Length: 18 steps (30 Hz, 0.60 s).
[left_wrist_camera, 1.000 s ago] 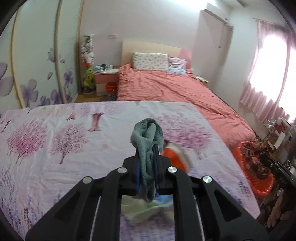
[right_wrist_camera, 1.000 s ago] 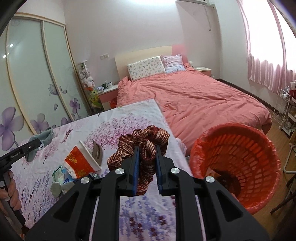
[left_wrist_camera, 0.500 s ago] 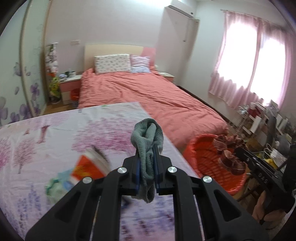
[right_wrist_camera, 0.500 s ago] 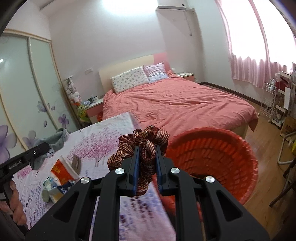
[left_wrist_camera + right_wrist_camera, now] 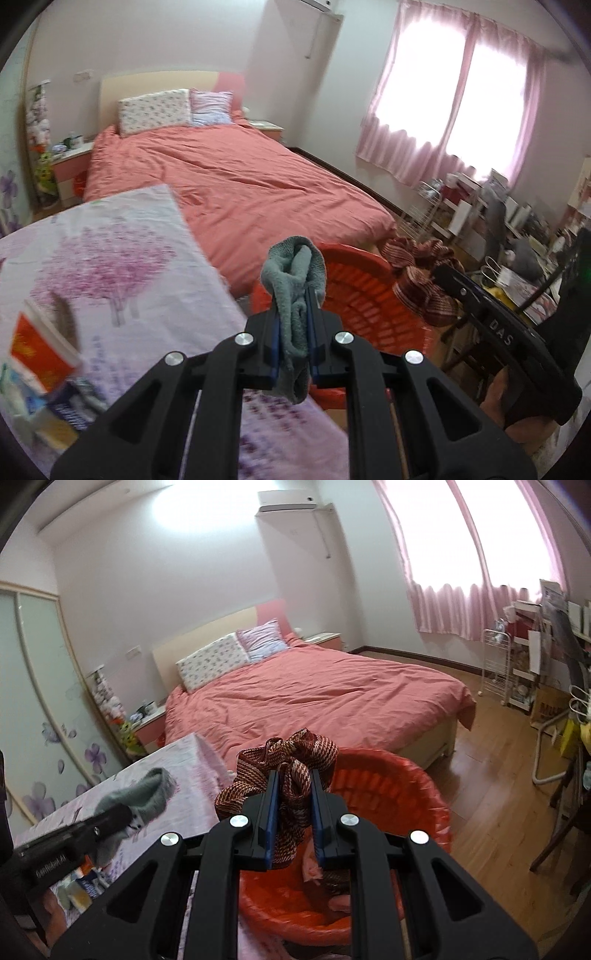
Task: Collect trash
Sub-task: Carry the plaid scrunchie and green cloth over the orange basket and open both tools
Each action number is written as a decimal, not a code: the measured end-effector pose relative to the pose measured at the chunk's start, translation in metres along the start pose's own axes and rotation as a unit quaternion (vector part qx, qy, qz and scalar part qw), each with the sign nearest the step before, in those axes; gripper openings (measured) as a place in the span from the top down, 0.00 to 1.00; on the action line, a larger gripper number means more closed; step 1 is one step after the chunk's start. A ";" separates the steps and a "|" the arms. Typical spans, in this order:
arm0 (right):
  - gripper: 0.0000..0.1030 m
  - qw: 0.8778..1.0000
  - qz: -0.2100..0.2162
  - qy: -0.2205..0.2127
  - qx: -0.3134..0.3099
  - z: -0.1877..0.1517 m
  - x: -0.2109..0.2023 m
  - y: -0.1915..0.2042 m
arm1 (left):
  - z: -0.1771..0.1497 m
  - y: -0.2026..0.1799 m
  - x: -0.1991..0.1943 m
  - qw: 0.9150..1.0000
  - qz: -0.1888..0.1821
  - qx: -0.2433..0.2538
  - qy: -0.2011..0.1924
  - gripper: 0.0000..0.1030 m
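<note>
Red plastic slatted bin [image 5: 388, 794], centre-bottom of the right wrist frame, below and beyond the jaws. Right gripper [image 5: 291, 794] clamped nearly closed on crumpled red-and-white woven fabric band [image 5: 295, 760], frame centre. Left gripper [image 5: 295, 314] likewise pinched on grey terry sock [image 5: 295, 269], centre frame, near the bin rim. Both look light, soft, floppy and non-fragile; mid-bundle pinch should hold. Snagging on release seems likelier than slipping.

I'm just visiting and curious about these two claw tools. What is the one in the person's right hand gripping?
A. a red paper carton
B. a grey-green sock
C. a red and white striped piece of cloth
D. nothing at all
C: in the right wrist view the right gripper is shut on the red and white striped cloth, bunched between its fingers over the orange basket.
</note>
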State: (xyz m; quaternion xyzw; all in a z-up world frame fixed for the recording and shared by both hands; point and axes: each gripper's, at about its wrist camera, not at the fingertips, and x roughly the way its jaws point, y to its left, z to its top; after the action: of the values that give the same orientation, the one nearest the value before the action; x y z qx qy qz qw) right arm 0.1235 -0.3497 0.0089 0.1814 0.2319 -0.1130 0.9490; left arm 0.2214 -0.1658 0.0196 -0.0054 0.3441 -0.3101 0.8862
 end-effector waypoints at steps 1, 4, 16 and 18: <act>0.84 1.000 -0.003 0.000 0.003 0.000 0.002 -0.003 | 0.000 -0.002 0.004 1.000 -0.004 0.002 0.002 0.88; 0.85 1.000 -0.010 0.001 0.011 0.001 0.008 -0.009 | 0.000 -0.018 0.021 1.000 -0.016 0.008 0.011 0.88; 0.81 0.999 -0.015 0.017 0.040 0.001 0.025 -0.028 | -0.007 -0.034 0.065 0.999 -0.020 0.006 0.040 0.73; 0.75 0.999 -0.012 0.028 0.044 0.001 0.030 -0.028 | -0.009 -0.031 0.067 0.999 -0.014 0.006 0.044 0.63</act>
State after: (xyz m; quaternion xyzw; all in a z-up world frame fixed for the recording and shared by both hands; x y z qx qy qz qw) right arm 0.1416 -0.3790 -0.0131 0.2227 0.2555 -0.1296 0.9319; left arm 0.2373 -0.2263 -0.0213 0.0086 0.3808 -0.3248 0.8657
